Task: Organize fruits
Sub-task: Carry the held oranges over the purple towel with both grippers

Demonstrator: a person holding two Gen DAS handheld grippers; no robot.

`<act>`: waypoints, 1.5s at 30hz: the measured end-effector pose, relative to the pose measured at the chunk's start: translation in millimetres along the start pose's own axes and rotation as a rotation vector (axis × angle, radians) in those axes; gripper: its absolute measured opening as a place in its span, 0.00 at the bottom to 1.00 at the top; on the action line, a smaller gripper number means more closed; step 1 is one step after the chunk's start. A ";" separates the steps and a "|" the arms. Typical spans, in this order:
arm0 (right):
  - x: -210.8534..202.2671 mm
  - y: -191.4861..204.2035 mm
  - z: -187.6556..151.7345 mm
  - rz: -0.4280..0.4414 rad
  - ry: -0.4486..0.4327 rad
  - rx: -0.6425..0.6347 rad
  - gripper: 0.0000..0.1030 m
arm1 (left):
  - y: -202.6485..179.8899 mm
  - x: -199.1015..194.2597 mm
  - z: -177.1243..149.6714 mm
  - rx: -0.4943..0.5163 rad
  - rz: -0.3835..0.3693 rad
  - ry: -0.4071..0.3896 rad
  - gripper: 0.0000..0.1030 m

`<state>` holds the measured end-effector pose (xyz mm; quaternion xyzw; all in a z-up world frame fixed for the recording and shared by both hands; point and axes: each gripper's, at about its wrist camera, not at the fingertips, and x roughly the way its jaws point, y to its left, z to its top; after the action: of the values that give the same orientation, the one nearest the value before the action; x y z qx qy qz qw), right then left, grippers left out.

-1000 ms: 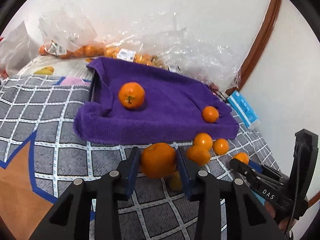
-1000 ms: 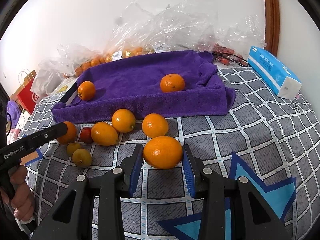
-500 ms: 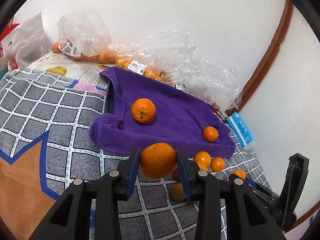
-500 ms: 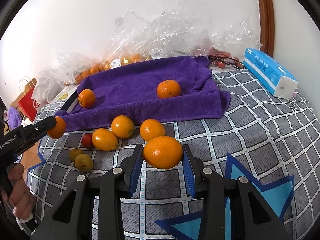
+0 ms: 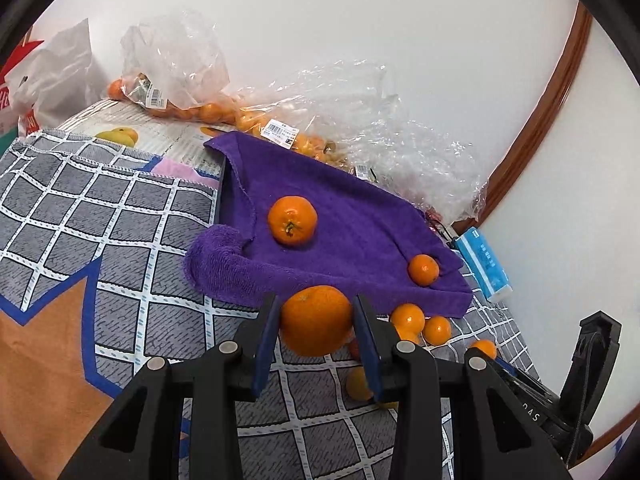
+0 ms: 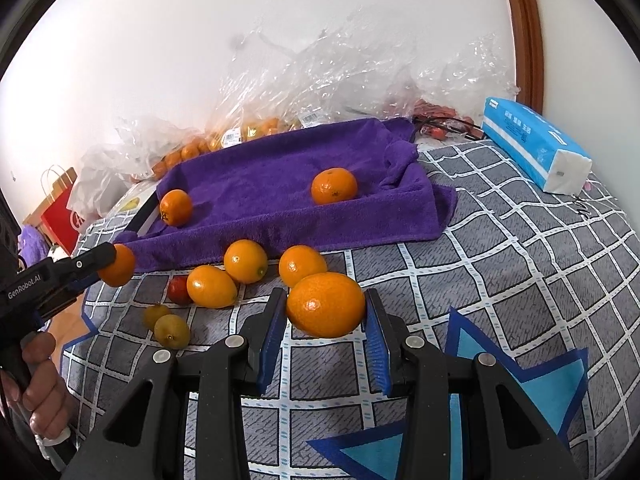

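Note:
My left gripper (image 5: 316,322) is shut on an orange (image 5: 316,320) and holds it above the table, just short of the near edge of the purple towel-lined tray (image 5: 360,216). My right gripper (image 6: 325,306) is shut on a larger orange (image 6: 325,305), lifted over the checked cloth. The tray holds two oranges (image 6: 334,186) (image 6: 175,207). Several loose oranges (image 6: 245,261) and small yellow fruits (image 6: 172,330) lie in front of the tray. The left gripper and its orange also show in the right wrist view (image 6: 116,265).
Clear plastic bags of oranges (image 5: 200,108) lie behind the tray by the wall. A blue tissue pack (image 6: 536,152) sits at the right. A small red fruit (image 6: 179,290) lies among the loose fruit. A red paper bag (image 6: 60,216) stands far left.
Both grippers have risen and moved toward the tray with their oranges still held. The left gripper has lifted most and tilted, so the tray looks farther below.

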<state>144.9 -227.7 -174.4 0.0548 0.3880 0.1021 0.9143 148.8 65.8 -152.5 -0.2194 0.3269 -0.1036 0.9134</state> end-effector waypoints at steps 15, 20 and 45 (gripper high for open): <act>-7.1 12.4 17.9 0.014 0.027 -0.081 0.37 | -16.8 -15.6 22.6 0.041 0.011 -0.001 0.34; -7.2 14.1 50.6 0.049 0.005 -0.074 0.37 | -27.7 -11.9 43.4 0.089 0.051 -0.008 0.34; 78.0 -12.2 111.5 -0.051 -0.030 -0.025 0.37 | -1.8 47.5 66.2 0.016 -0.066 0.064 0.34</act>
<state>279.9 -224.0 -153.8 0.0348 0.3741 0.0827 0.9230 227.6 70.5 -132.2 -0.2191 0.3476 -0.1431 0.9004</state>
